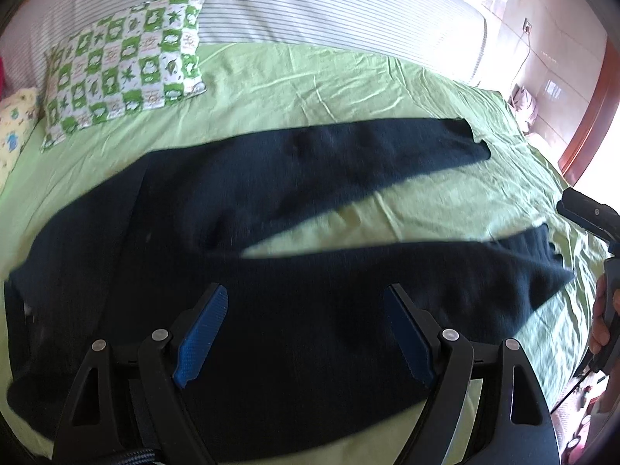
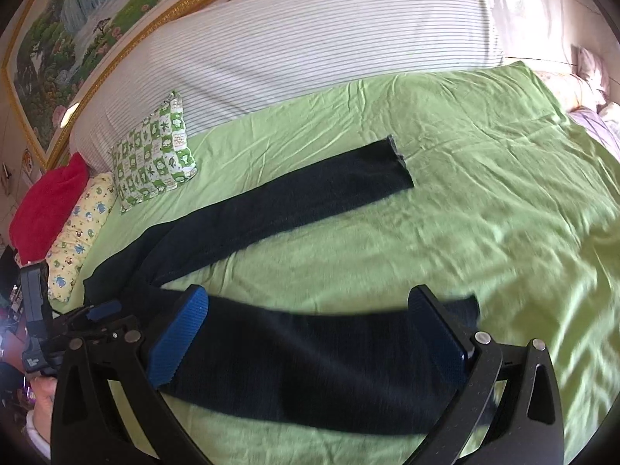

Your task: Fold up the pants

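Observation:
Dark navy pants (image 1: 240, 201) lie spread flat on a green bed sheet (image 1: 310, 77), waist to the left, two legs splayed apart to the right. My left gripper (image 1: 306, 298) is open and empty, hovering over the near leg close to the crotch. My right gripper (image 2: 310, 310) is open and empty, above the near leg (image 2: 310, 364) close to its cuff. The far leg (image 2: 310, 197) stretches to its cuff at mid-frame. The right gripper's body also shows in the left wrist view (image 1: 589, 213) at the right edge.
A green-and-white checked pillow (image 1: 124, 66) lies at the far left of the bed, with a yellow patterned pillow (image 2: 81, 228) and a red cushion (image 2: 46, 209) beside it. A striped mattress cover (image 2: 310, 38) rises behind. The bed's right edge drops off near a wooden door frame (image 1: 589, 116).

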Demonstrator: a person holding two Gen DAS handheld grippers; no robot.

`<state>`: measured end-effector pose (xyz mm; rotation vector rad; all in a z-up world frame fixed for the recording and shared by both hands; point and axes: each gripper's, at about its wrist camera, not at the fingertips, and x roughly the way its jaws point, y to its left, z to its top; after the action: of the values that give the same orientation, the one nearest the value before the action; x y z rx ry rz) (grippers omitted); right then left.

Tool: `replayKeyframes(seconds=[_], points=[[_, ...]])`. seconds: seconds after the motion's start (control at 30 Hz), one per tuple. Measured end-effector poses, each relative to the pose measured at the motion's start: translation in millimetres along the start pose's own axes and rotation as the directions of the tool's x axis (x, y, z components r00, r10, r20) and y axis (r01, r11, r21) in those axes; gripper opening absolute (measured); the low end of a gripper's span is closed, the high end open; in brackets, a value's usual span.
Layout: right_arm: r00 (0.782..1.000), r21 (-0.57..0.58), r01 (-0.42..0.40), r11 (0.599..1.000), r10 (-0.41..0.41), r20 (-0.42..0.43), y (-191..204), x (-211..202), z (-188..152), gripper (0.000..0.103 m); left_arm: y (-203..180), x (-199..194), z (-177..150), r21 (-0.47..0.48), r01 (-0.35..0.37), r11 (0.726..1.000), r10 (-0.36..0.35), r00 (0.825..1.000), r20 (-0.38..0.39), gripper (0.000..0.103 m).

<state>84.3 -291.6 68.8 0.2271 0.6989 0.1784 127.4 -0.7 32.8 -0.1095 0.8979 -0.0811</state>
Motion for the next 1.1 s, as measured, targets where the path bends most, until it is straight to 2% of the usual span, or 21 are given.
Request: replayKeyframes(seconds=[0.2,0.33,0.47,0.57,0.77,0.93,1.0,1.07,1.1], points=[[0.999,-0.037,-0.019,0.999,0.017,-0.043,-10,25,41,0.103,4,21,47,0.057,0.017,0.998,-0.017,1.0,0.0,0.083],[0.997,-0.046,-0.022,0.999,0.019,-0.075,-23,48,74,0.101,3,45,82,0.13,0.021,0.991,-0.02,1.0,-0.011,0.083],[0.992,-0.017,-0.03,0.999,0.028,-0.126,-44,78,104,0.095,2,74,111,0.188,0.069,0.98,-0.059,0.996,-0.06,0.083],[0.987,-0.006,-0.014,1.0,0.013,-0.159,-58,100,120,0.092,-3,95,128,0.239,0.06,0.969,-0.042,0.996,-0.079,0.083],[0.979,-0.017,0.015,1.0,-0.018,-0.205,-75,138,142,0.087,-3,150,155,0.315,0.115,0.942,-0.066,0.985,-0.162,0.083],[0.967,-0.025,0.028,0.999,-0.033,-0.253,-84,171,156,0.078,6,197,179,0.341,0.113,0.933,-0.039,0.976,-0.216,0.083],[0.959,-0.026,0.028,0.999,-0.034,-0.28,-88,183,160,0.075,11,213,185,0.336,0.146,0.93,-0.056,0.963,-0.264,0.083],[0.949,-0.011,0.006,1.0,-0.009,-0.315,-91,195,162,0.065,16,228,191,0.308,0.176,0.935,-0.076,0.947,-0.311,0.083],[0.944,-0.003,-0.004,1.0,0.002,-0.329,-92,199,162,0.054,16,231,192,0.3,0.192,0.935,-0.088,0.941,-0.326,0.083]])
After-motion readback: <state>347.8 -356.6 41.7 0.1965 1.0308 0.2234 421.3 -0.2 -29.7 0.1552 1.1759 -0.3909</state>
